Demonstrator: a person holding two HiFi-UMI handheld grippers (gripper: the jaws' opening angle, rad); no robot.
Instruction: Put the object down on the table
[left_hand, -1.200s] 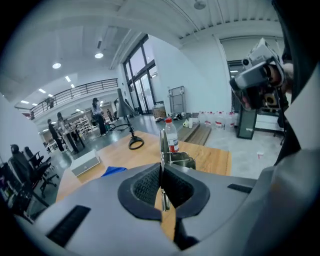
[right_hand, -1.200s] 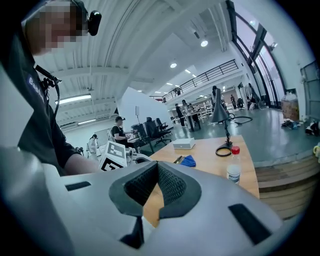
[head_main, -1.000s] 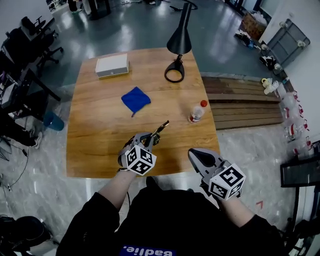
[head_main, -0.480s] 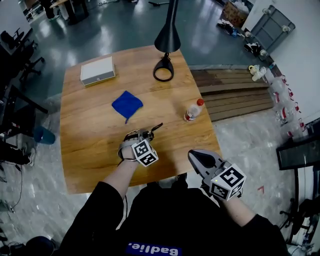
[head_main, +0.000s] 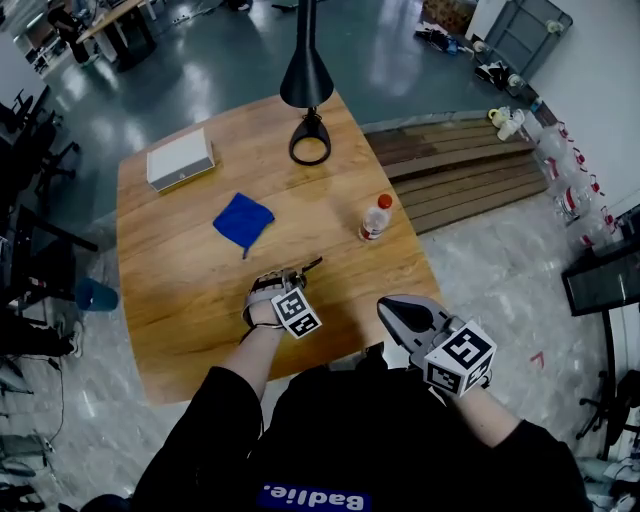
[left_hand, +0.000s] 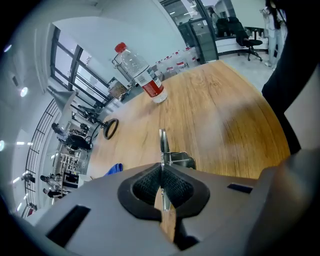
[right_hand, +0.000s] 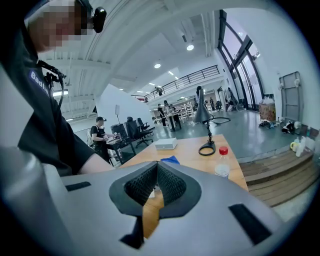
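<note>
My left gripper (head_main: 287, 281) hangs over the near part of the wooden table (head_main: 180, 300), shut on a thin metal tool (head_main: 310, 265) that pokes out ahead of its tips. In the left gripper view the tool (left_hand: 162, 142) stands edge-on between the pads, a small metal bracket on its right side, the tabletop beyond it. Whether it touches the wood I cannot tell. My right gripper (head_main: 392, 309) is off the table's near right corner, shut with nothing in it; its pads (right_hand: 167, 186) meet at the tip.
A clear bottle with a red cap (head_main: 375, 218) stands at the table's right. A blue cloth (head_main: 243, 220) lies mid-table, a white box (head_main: 180, 160) far left, a black lamp (head_main: 308, 75) with a ring base at the far edge. Wooden steps (head_main: 460, 170) flank the right.
The left gripper has moved forward from the table's near edge to farther over the wood, still holding the tool. The right gripper has stayed by the near right corner.
</note>
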